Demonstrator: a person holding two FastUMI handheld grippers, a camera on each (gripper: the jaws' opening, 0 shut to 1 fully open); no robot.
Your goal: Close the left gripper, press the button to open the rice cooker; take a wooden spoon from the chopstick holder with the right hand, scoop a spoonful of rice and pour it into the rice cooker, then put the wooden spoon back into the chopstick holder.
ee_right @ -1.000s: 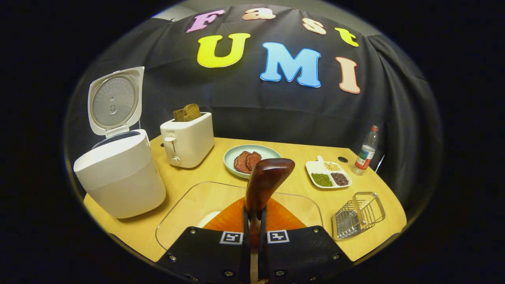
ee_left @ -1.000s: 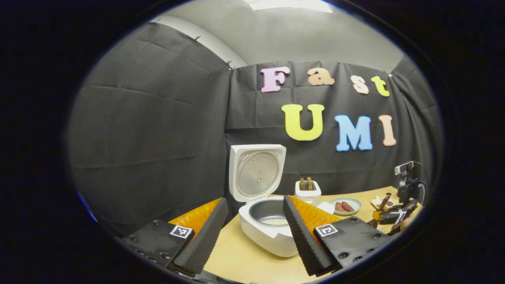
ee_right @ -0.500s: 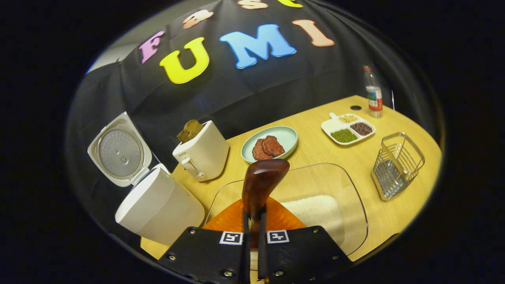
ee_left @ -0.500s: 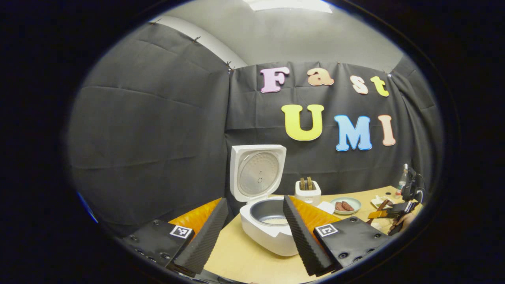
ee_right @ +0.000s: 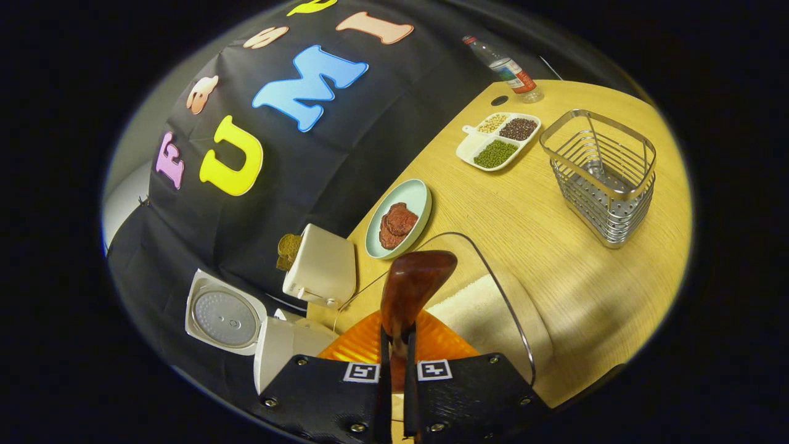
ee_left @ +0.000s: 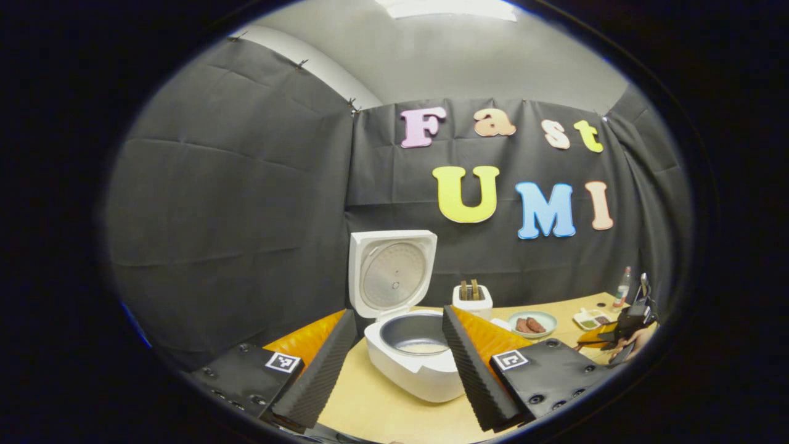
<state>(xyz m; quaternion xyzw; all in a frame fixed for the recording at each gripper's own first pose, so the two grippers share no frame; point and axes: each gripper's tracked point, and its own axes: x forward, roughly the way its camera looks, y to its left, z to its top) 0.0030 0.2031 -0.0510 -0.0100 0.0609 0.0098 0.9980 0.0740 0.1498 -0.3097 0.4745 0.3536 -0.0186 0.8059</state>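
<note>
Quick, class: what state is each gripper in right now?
Left gripper: open, holding nothing.
Right gripper: shut on the wooden spoon.

Lighting's pretty even, coming from a ceiling panel (ee_left: 453,6) at 12 o'clock in the left gripper view. The table (ee_right: 555,234) looks warm and bright, with soft shadows falling toward 5 o'clock under the wire holder (ee_right: 601,176). Heavy fisheye bending at the edges, and the right gripper view is tilted hard. Centre's sharp, rim's a bit mushy.
</note>
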